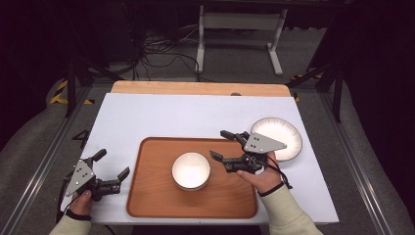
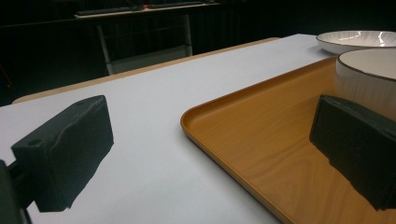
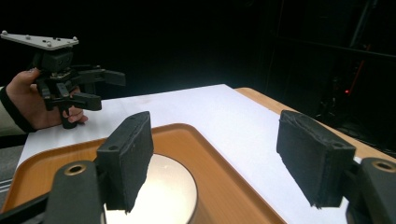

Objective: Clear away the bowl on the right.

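White table (image 1: 147,117) w/ wooden tray (image 1: 151,196); white bowl (image 1: 191,170) sits mid-tray, ribbed plate (image 1: 288,134) off tray at right. Right gripper (image 1: 221,144) just beside bowl, jaws spread, nothing btwn. Left gripper (image 1: 113,164) at tray's left edge, jaws spread, empty.

A lab-style recording bay: dark curtained surroundings, metal frame rails (image 1: 44,161) at nine o'clock, loose cables (image 1: 156,51) on grey carpet at eleven, white desk legs (image 1: 240,34) at twelve.
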`<move>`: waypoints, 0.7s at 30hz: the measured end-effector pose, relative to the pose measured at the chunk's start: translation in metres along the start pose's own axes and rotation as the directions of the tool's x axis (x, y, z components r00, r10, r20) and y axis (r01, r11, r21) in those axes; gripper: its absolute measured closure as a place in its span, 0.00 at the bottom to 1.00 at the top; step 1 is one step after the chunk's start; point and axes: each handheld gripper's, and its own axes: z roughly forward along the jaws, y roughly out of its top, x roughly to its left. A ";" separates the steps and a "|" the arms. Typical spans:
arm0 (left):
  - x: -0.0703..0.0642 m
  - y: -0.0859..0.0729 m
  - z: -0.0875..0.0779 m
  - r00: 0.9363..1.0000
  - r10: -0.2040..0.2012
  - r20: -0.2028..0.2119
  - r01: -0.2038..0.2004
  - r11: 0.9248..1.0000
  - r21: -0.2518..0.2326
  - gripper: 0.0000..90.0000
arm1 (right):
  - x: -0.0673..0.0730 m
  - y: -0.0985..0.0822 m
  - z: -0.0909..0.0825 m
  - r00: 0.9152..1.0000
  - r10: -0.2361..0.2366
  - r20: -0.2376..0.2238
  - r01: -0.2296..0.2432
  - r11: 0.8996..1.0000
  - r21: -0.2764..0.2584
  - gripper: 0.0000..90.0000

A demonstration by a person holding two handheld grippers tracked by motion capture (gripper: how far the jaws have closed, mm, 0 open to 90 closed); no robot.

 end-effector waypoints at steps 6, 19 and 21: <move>0.000 0.000 0.000 1.000 0.000 0.000 0.000 1.000 0.000 0.00 | -0.008 -0.003 -0.020 0.999 0.004 0.045 -0.004 1.000 -0.013 0.30; 0.000 0.000 0.000 1.000 -0.001 0.001 0.001 1.000 0.004 0.00 | -0.021 -0.007 -0.058 0.992 0.027 0.126 -0.023 0.999 -0.034 0.28; 0.000 0.000 0.000 1.000 -0.001 0.001 0.001 1.000 0.004 0.00 | -0.023 -0.008 -0.064 0.990 0.028 0.138 -0.023 0.999 -0.032 0.27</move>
